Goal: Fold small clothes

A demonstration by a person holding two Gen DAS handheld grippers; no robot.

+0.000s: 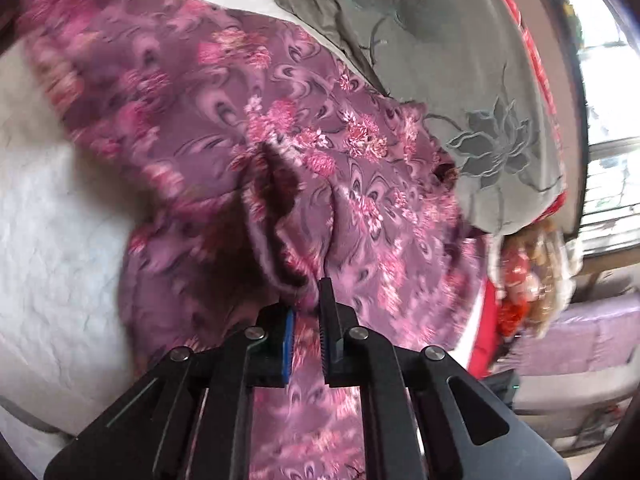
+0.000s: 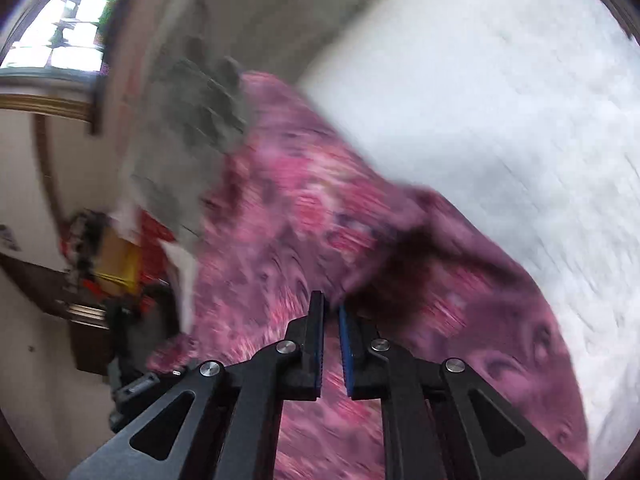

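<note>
Slippage is the worry — left gripper (image 1: 308,312) and right gripper (image 2: 331,308) each pinch only thin edges of the floral garment (image 1: 224,112) (slick-looking brocade).

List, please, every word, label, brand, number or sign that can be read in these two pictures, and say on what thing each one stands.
None: no readable text shows in either view.
The purple flowered garment and the grey cloth carry only flower patterns.
The white cover is plain.
The red and yellow things on the shelf are too blurred to tell whether they bear any print.
</note>
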